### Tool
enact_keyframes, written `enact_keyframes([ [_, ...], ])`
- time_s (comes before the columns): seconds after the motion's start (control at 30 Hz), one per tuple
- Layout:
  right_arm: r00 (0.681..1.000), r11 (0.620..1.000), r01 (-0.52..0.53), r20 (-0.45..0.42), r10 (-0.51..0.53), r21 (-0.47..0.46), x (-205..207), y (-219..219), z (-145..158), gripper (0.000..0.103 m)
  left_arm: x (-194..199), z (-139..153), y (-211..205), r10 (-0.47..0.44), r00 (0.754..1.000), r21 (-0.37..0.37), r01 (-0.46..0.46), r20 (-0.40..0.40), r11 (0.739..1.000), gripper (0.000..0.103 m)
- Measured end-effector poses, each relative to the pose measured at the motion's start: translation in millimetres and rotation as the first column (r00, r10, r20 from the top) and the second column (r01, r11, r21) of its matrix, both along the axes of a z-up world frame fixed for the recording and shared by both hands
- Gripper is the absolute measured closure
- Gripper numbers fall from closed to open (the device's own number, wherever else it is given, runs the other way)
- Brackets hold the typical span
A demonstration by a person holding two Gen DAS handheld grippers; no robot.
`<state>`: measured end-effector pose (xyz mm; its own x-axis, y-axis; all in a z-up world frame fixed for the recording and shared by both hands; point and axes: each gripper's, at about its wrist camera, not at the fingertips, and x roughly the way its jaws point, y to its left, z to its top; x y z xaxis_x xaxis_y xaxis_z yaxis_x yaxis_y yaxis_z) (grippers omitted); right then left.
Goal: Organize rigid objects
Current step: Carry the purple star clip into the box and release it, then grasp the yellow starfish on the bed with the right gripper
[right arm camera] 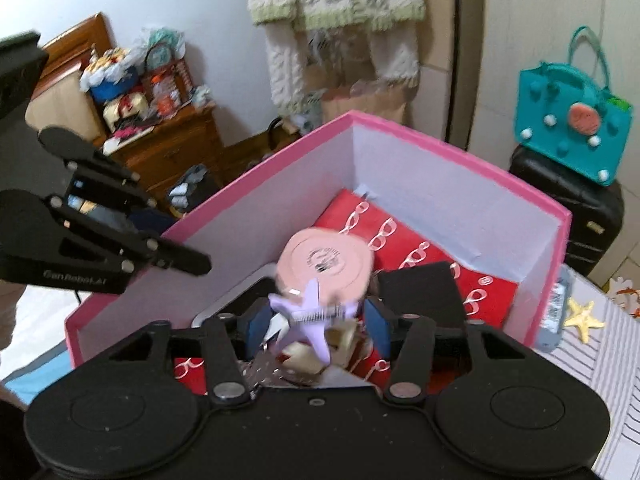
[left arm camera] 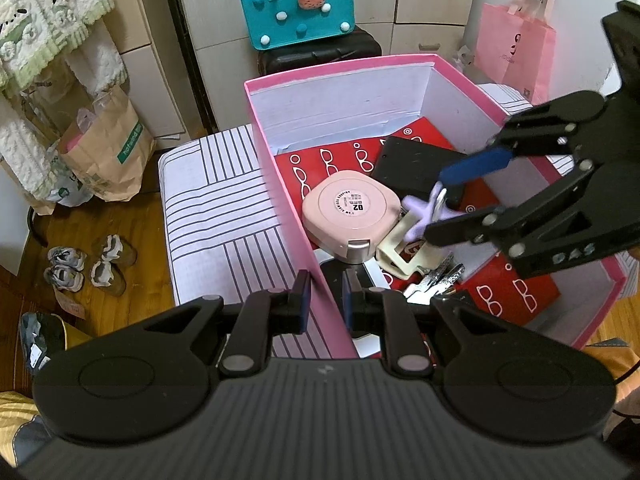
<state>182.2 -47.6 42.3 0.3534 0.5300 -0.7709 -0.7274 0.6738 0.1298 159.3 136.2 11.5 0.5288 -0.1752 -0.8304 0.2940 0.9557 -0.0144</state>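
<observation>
On the striped bed, atop the sheet: pink box, open-topped, white inside.

At its near wall, left hand-held gripper: straddles the wall, one pad outside and one inside, clenched on it.

Over the box's middle, right hand-held gripper: points down into the box, released, jaws well apart. Between those jaws, purple star clip: blurred, touches neither pad in the right wrist view; cannot tell whether resting on the pile or in the air.

Just beyond the clip, round pink case, label up. Beside that, black case, lying over a red box printed with white glasses. Under the purple clip, cream clip; next to it, silvery metal pieces, too jumbled to name.

Outside the pink box, on the sheet to its right in the right wrist view: yellow star, well apart from both grippers.
</observation>
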Motion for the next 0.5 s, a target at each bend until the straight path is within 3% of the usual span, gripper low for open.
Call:
enact_keyframes([
  [0.3, 0.979, 0.977, 0.177, 0.085, -0.188, 0.122, -1.3, -64.9, 41.8, 0.041, -0.3, -0.1, 0.1, 0.007, 1.0, -0.004, -0.007, 0.0, 1.0, 0.088],
  [0.5, 0.941, 0.935, 0.315, 0.071, -0.33, 0.166, 14.9, -122.1, 37.7, 0.039, -1.2, -0.5, 0.0, 0.008, 1.0, 0.0, -0.008, 0.005, 1.0, 0.088],
])
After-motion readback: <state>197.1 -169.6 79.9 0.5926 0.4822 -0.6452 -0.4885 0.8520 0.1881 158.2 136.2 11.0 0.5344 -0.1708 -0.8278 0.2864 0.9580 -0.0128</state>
